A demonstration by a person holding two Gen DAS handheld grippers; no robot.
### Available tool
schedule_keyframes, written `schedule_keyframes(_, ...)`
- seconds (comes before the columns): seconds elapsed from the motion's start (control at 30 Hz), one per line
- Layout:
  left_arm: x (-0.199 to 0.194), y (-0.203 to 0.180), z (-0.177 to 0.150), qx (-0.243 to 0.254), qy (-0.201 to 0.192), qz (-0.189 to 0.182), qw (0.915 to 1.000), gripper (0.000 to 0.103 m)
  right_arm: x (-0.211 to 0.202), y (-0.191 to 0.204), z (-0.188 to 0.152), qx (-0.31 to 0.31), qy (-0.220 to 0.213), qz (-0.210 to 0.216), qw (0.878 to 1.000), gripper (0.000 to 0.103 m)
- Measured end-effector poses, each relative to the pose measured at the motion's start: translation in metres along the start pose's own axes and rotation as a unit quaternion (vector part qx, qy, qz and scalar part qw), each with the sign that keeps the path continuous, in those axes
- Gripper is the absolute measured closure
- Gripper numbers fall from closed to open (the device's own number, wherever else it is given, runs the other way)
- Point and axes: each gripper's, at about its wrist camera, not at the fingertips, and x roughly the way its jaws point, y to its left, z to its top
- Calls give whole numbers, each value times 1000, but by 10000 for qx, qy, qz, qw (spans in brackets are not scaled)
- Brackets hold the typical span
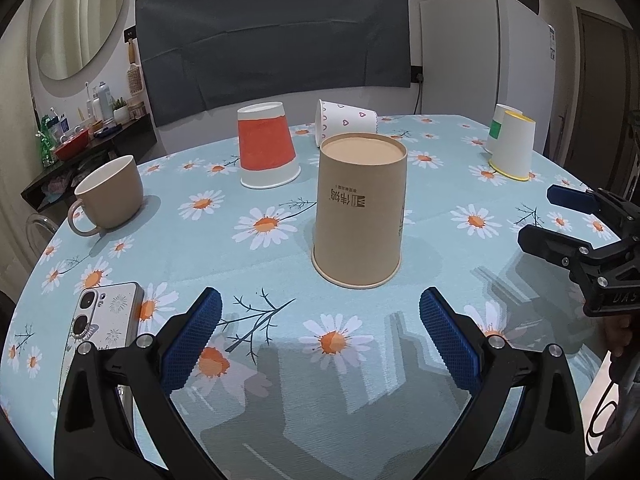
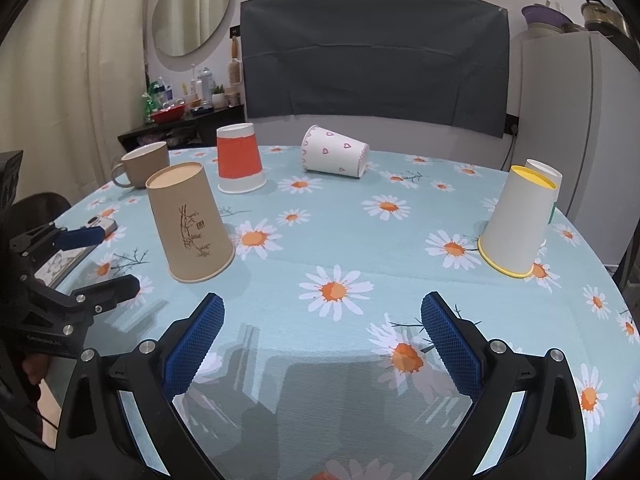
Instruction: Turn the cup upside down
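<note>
Left gripper [image 1: 320,336] spread wide, nothing held; bare cloth just ahead, then brown cup [image 1: 358,210] inverted. Right gripper [image 2: 322,334] likewise spread.

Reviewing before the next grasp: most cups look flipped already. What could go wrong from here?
1. The heart cup lies on its side near the far edge; a nudge could roll it off.
2. The mug is still upright; its handle may foul a pinch.
3. The phone sits beside the open left gripper, risking a bump.
</note>
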Motion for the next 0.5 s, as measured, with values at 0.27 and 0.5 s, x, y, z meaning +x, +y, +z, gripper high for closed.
schedule_keyframes(0.27, -2, 0, -1, -15, -46, 28, 10000, 6, 0, 0, 0, -10, -6, 10, 10000, 8)
schedule_keyframes(0.5, -8, 1, -2, -87, -206, 315, 9993, 6, 1, 1, 1, -22, 51, 53, 10000, 8)
